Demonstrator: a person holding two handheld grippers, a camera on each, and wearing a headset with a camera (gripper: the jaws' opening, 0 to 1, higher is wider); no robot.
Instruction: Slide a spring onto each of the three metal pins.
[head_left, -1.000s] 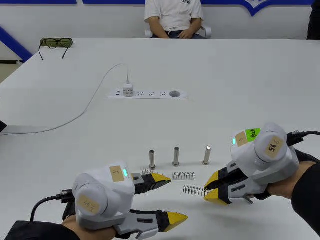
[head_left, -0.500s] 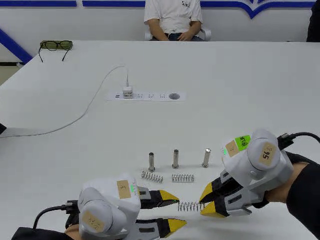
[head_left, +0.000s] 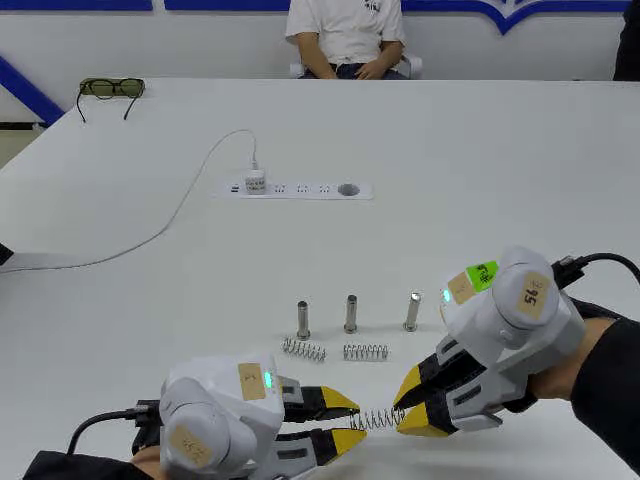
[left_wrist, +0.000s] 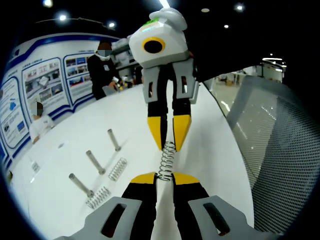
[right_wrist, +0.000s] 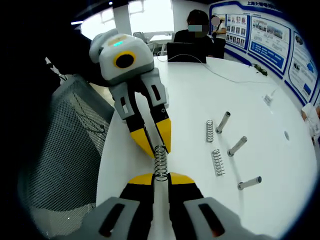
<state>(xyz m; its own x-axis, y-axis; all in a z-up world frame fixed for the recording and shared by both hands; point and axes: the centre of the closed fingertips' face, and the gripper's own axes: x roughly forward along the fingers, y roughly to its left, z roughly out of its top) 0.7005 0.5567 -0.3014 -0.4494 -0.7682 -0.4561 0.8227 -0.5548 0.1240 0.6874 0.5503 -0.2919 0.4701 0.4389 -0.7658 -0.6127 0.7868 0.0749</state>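
Here's the spring (head_left: 378, 418), stretched out between your two sets of fingers with one end in each. Your left gripper (head_left: 352, 420) has its fingers pinched shut on one end. Your right gripper (head_left: 406, 406) has its fingers clamped on the other, so the yellow tips face each other with only the coil between them. I can't tell whether the coil is clear of the surface (head_left: 480, 170) or brushing it.

Just beyond the fingers lie the two other springs (head_left: 304, 349), flat on the surface and side by side, untouched. Beyond those, further out from your fingertips, the three pins (head_left: 351, 313) stand upright in a row, and every one is bare. The two loose coils sit just on your side of the left and middle pins.

So the score reads nothing done out of three, with the first spring only just in hand. As I see it, the whole job lies ahead. One set of fingers has to let go, and this coil has to be tipped upright and dropped over a pin. After that, the pair on the surface get the same treatment.
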